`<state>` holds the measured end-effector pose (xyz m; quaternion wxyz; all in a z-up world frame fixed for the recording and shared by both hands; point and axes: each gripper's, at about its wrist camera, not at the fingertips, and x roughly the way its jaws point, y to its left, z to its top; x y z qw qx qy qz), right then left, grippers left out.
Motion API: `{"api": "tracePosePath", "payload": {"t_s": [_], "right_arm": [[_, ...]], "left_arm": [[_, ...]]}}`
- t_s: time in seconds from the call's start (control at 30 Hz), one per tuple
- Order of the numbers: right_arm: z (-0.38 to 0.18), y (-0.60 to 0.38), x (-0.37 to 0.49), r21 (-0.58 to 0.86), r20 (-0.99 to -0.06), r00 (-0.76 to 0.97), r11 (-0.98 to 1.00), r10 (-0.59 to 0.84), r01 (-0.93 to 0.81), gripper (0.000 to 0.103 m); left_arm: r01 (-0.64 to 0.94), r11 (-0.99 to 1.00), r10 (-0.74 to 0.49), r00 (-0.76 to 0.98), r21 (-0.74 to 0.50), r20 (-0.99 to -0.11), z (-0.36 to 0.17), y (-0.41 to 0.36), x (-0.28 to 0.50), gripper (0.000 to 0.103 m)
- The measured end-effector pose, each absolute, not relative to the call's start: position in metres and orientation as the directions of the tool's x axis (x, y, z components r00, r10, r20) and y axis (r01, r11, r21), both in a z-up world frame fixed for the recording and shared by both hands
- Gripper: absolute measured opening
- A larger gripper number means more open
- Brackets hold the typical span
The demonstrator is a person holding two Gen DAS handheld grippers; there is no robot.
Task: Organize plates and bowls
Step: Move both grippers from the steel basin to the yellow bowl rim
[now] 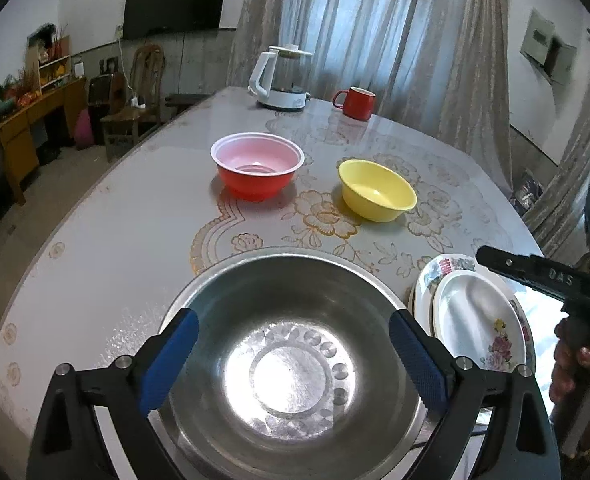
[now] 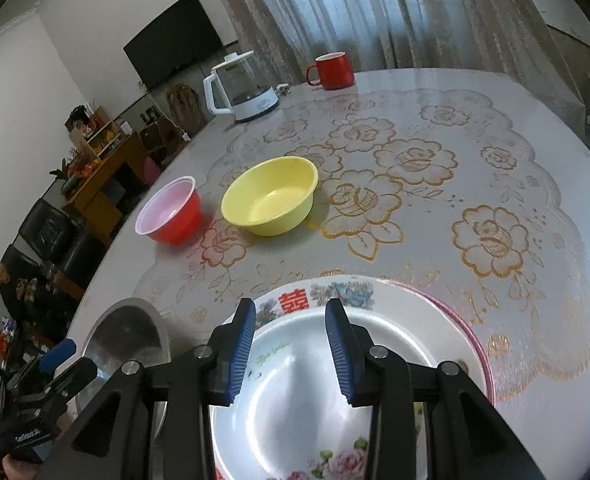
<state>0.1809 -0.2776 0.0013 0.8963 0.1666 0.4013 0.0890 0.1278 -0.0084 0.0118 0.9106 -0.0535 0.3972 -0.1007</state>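
Note:
A large steel bowl (image 1: pixel 291 364) sits at the near table edge; my left gripper (image 1: pixel 291 328) hovers open over it, blue fingers spread wide above its rim. To its right lies a stack of flowered white plates (image 1: pixel 475 320). My right gripper (image 2: pixel 291 320) is open above the top plate (image 2: pixel 295 400) of that stack, holding nothing. A red bowl (image 1: pixel 257 166) with a white inside and a yellow bowl (image 1: pixel 377 190) stand apart in mid-table. They also show in the right wrist view, the red bowl (image 2: pixel 171 210) left of the yellow bowl (image 2: pixel 271 202). The steel bowl (image 2: pixel 127 336) is at lower left.
A white kettle (image 1: pixel 281 80) and a red mug (image 1: pixel 357 102) stand at the far table edge. The table (image 2: pixel 475 152) has a glossy flowered cover. Chairs, a wooden desk and a wall television are beyond on the left; curtains hang behind.

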Motion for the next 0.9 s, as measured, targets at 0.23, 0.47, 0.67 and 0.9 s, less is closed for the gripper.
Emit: {"api": "tracePosePath", "payload": {"t_s": [0.23,0.47,0.67,0.9], "right_arm": [[0.000,-0.281,0.206,0.349,-0.710,0.644,0.937,0.284,-0.028,0.036],[-0.004,-0.287,0.237,0.348,-0.737,0.610,0.937,0.292,-0.028,0.036],[-0.006,-0.295,0.269,0.362,-0.747,0.591,0.932,0.304,-0.021,0.036],[-0.014,-0.306,0.320,0.473,-0.746,0.553,0.880,0.370,0.050,0.042]], "left_arm": [[0.148,0.973,-0.230,0.659,-0.176,-0.716,0.017,-0.012,0.134,0.097],[0.166,0.965,-0.261,0.642,-0.201,-0.721,0.028,-0.020,0.148,0.097],[0.172,0.962,-0.271,0.639,-0.210,-0.720,0.036,-0.024,0.159,0.097],[0.172,0.962,-0.273,0.618,-0.212,-0.737,0.037,-0.029,0.175,0.097]]}}
